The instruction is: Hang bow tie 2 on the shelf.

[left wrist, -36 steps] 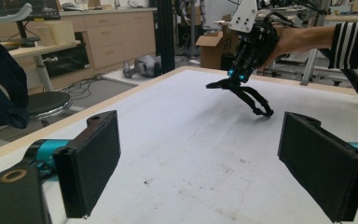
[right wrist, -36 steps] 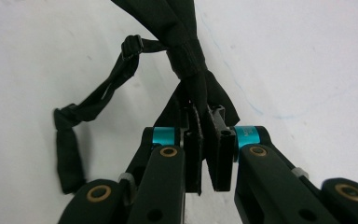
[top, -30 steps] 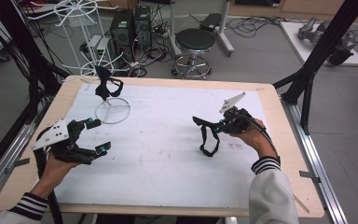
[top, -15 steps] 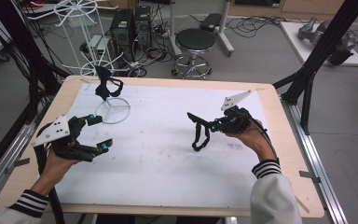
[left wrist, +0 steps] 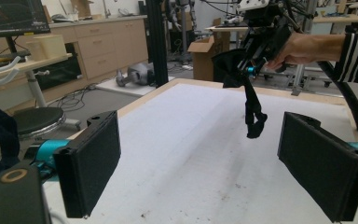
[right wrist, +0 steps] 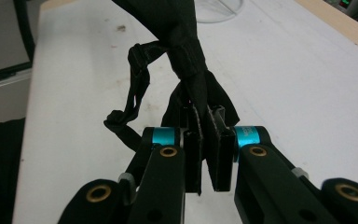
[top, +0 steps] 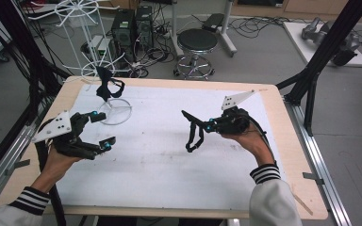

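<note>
A black fabric strap piece (top: 195,132) hangs above the white mat, pinched in my right gripper (top: 207,125), which is shut on it. In the right gripper view the black fabric (right wrist: 186,60) runs up from between the closed jaws. From the left gripper view the same fabric (left wrist: 249,100) dangles ahead, below the right gripper (left wrist: 254,65). My left gripper (top: 101,129) is held over the mat's left side, open, with nothing between its pads (left wrist: 93,163). A second black fabric piece (top: 107,88) hangs on a white wire stand (top: 115,110) at the back left.
A white mat (top: 169,160) covers most of the wooden table (top: 287,155). Black frame posts (top: 320,61) rise at both sides. Beyond the far edge stand a stool (top: 197,44), computer cases and cables on the floor.
My right gripper has lifted the black fabric slightly and shifted it left. My left gripper has drifted a little toward the back of the mat, still open.
</note>
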{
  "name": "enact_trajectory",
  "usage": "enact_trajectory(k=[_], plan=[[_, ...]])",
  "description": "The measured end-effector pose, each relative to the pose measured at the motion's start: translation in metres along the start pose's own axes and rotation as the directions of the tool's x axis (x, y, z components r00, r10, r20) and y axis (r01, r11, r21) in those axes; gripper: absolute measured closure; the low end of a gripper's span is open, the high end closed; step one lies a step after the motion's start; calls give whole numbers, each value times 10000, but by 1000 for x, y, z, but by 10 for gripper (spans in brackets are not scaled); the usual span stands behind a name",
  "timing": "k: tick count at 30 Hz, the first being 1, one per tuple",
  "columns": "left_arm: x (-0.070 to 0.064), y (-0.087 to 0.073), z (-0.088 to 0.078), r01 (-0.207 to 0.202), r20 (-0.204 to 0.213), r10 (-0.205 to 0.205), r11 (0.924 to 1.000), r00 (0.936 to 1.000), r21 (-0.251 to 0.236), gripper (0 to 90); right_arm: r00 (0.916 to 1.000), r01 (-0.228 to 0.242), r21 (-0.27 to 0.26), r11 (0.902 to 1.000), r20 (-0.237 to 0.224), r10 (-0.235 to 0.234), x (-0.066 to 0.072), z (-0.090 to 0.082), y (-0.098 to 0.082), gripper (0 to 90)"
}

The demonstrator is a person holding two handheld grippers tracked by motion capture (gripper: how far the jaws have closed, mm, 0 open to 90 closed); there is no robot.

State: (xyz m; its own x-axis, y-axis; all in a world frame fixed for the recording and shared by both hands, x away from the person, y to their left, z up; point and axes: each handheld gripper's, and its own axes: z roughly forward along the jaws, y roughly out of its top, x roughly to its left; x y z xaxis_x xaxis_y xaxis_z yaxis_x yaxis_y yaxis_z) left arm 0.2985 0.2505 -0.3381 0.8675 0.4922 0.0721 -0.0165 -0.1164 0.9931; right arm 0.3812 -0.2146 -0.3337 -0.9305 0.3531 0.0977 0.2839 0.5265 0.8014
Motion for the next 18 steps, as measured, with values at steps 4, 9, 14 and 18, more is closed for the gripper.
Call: enact_trajectory(k=[4,9,14,18], plan=[[-1,3,4,1,129,-2,10000,9999,76,136,9994,44,-156,9999,-332,-49,6,4,5,864],[-3,7,10,-59,304,57,10000,9995,66,136,9974,200,-289,9994,-689,-219,13,10,11,864],[-5,12,15,-171,509,161,9996,9986,205,138,9941,295,-413,9987,-1031,-336,20,15,17,864],[-6,17,20,-237,642,224,9995,9977,197,138,9907,496,-565,9972,-1239,-563,25,17,22,864]])
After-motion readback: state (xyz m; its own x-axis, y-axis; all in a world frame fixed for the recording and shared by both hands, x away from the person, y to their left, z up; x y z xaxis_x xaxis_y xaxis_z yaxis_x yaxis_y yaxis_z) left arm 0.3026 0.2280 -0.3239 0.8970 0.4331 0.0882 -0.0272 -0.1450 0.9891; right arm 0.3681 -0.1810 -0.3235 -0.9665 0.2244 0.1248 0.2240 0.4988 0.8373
